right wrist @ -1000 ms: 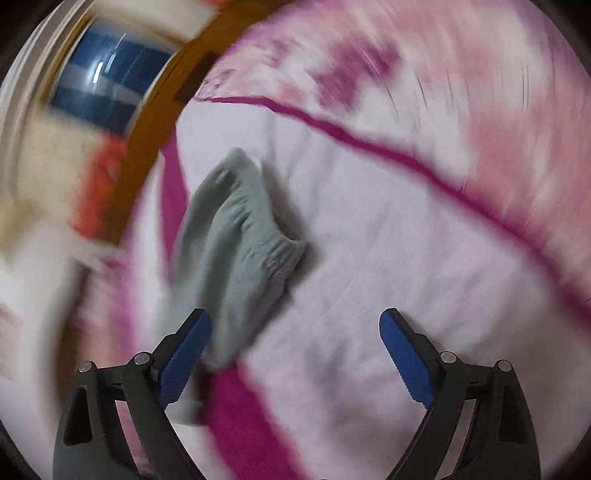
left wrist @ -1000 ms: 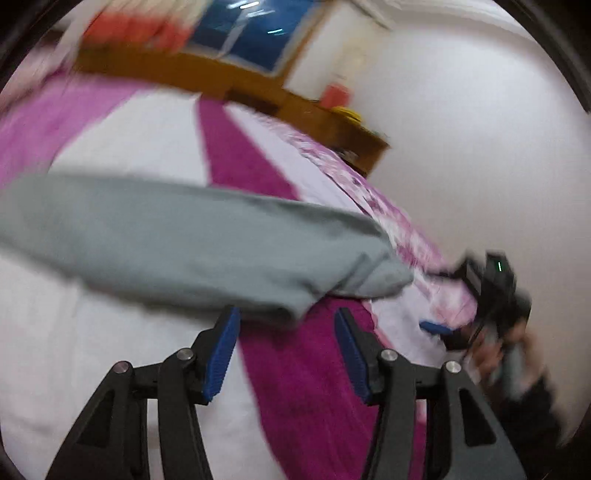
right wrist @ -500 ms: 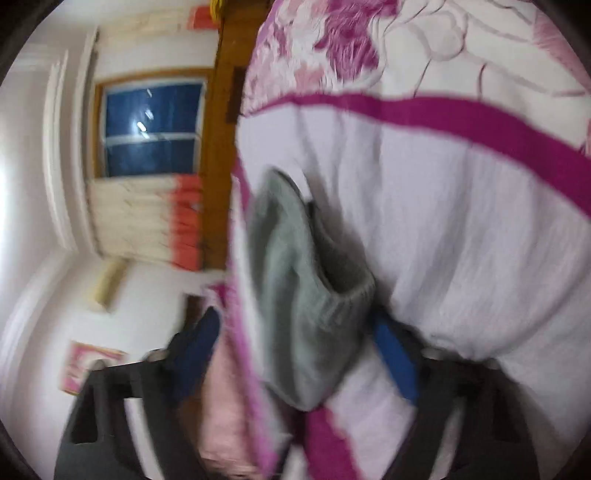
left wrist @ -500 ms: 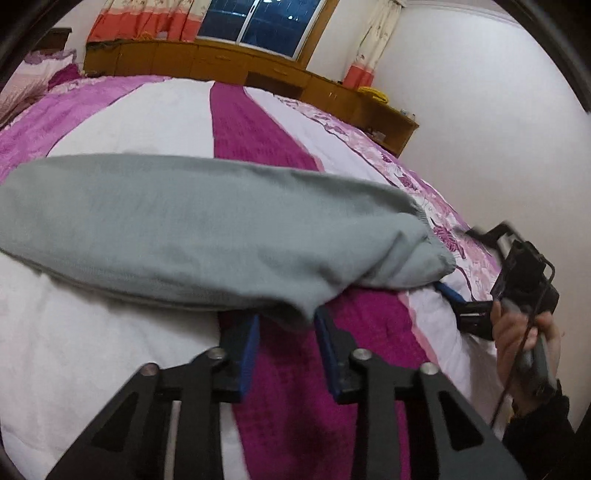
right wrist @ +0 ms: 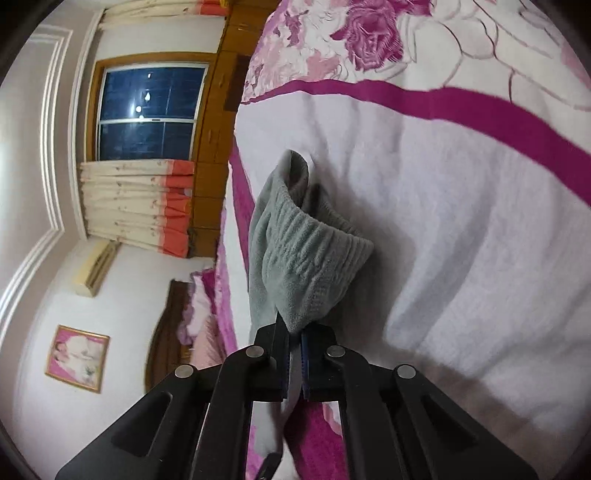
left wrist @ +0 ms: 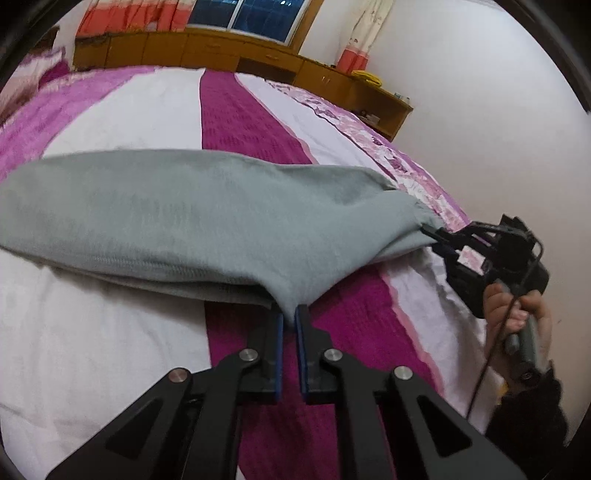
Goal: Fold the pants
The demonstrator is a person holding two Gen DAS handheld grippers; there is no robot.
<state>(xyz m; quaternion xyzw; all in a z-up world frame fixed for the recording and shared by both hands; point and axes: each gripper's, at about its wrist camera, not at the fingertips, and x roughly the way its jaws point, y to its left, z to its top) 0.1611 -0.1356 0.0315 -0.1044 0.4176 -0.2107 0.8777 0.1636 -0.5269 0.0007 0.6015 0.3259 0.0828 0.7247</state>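
Observation:
Grey pants lie stretched across a bed with a white and magenta striped cover. My left gripper is shut on the near edge of the pants, pinching a fold of cloth. In the left wrist view my right gripper grips the right end of the pants, held by a hand. In the right wrist view my right gripper is shut on the ribbed waistband of the pants, lifted a little off the bed.
A wooden cabinet runs along the far wall under a window with curtains. A white wall stands to the right of the bed. A framed picture and a headboard show in the right wrist view.
Both grippers were open a second ago. They moved in onto the pants and closed, the left on the near edge, the right on the waistband end, which now lifts slightly.

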